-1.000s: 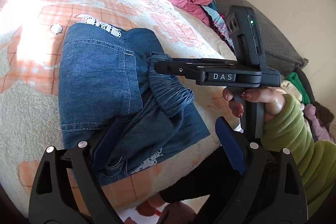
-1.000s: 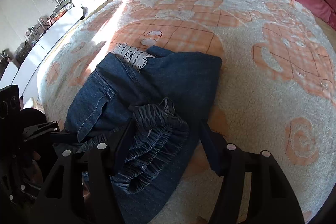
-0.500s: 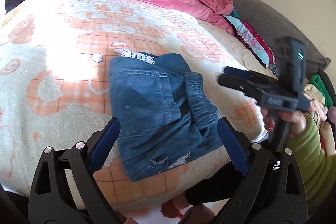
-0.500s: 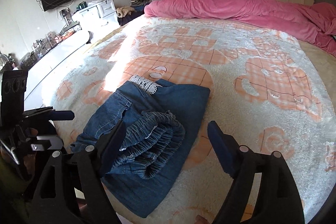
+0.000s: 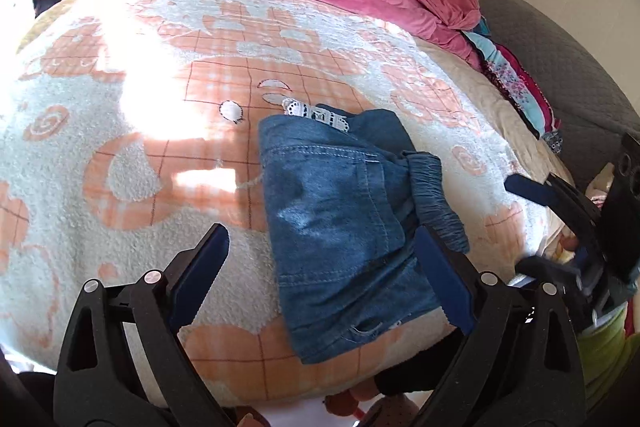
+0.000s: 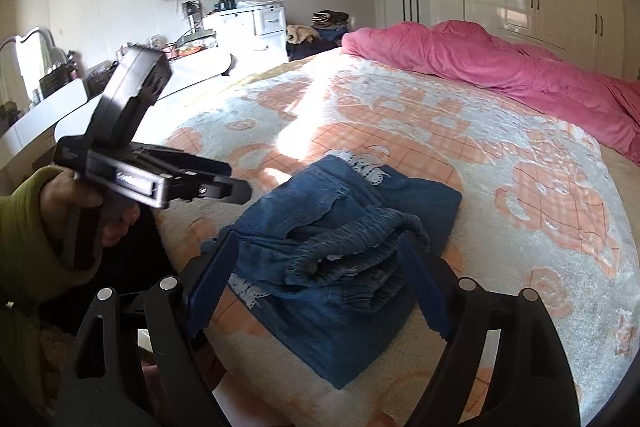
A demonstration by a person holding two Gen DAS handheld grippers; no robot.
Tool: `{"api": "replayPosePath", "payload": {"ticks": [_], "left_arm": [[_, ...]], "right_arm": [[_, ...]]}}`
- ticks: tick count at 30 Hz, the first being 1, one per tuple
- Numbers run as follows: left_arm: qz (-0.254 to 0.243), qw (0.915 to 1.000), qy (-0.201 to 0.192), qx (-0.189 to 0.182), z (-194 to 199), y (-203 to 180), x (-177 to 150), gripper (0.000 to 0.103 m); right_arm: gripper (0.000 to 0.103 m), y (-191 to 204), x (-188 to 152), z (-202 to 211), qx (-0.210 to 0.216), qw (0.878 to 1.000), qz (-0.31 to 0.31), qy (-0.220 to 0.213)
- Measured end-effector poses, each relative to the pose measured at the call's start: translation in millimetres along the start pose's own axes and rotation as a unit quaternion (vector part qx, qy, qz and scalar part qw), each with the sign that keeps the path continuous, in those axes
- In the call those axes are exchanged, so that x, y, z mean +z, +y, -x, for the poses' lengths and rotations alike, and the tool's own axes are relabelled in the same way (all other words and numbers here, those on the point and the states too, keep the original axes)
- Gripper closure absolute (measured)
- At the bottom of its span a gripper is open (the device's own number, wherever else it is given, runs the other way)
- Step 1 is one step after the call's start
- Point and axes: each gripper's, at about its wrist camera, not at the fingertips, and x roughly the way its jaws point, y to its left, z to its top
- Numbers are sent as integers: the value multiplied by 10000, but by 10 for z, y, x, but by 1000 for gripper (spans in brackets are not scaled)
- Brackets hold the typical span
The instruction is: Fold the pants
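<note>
The blue denim pants (image 5: pixel 344 219) lie folded in a compact bundle on the bed near its front edge, with white lace trim at the far end and the gathered elastic waistband (image 6: pixel 352 239) on top. My left gripper (image 5: pixel 320 239) hovers above and in front of the bundle, open, with nothing between its blue pads. My right gripper (image 6: pixel 318 243) is also open and empty, raised off the pants on the waistband side. In the right wrist view the left gripper (image 6: pixel 224 183) is held in a hand with a green sleeve. The right gripper (image 5: pixel 532 187) shows at the right edge of the left wrist view.
The bed carries a fluffy white-and-orange blanket (image 5: pixel 160 167), with a crumpled pink duvet (image 6: pixel 500 67) along its far side. Colourful clothes (image 5: pixel 516 87) are piled by a grey cushion at the right. A white dresser (image 6: pixel 248 23), a wall TV and wardrobes stand beyond the bed.
Both grippers have lifted and drawn back from the pants, showing more of the room. The right jaws stand wider than a second ago. The folded bundle lies flatter and has not shifted.
</note>
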Motion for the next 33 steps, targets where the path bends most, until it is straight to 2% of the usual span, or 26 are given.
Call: {"api": "replayPosePath", "payload": {"ticks": [6,9,13,14,15,16,19,20,25,27,28,29,33], "left_arm": [[-14,9999,33,149,-39,113,226,16],[62,9998,201,55,-126,165,371,16],[-81,9993,373,43,-312,168,487,17],[-102,9993,362,51,-357,173,486,19],[-92,9992,379,24,-406,183,472,27],[-55,9993,380,-52,-435,194,456,38],[81,9985,483,-226,-555,237,409,49],[76,9982,546,-224,-606,243,397,49],[88,9976,649,-212,-711,267,362,49],[23,9979,636,-155,-721,263,347,49],[-16,9979,633,-115,-726,257,337,49],[-38,9979,637,-102,-733,252,324,49],[-7,9978,651,-149,-748,265,299,49]], "right_arm": [[23,347,-37,-66,388,9977,543,121],[23,468,-64,-147,474,9960,719,239],[23,594,-87,-284,468,9938,924,417],[26,624,-86,-311,466,9931,978,439],[29,661,-86,-349,494,9919,1060,497],[38,696,-91,-386,496,9903,1164,565],[48,829,-107,-545,348,9826,1660,758],[51,865,-113,-586,312,9796,1811,808],[51,1047,-149,-839,14,9580,2653,1089],[64,1105,-164,-930,48,9515,2859,1134],[78,1124,-182,-978,78,9489,2916,1207],[83,1131,-199,-1009,157,9477,2913,1292],[91,1088,-239,-832,424,9549,2663,1241]]}}
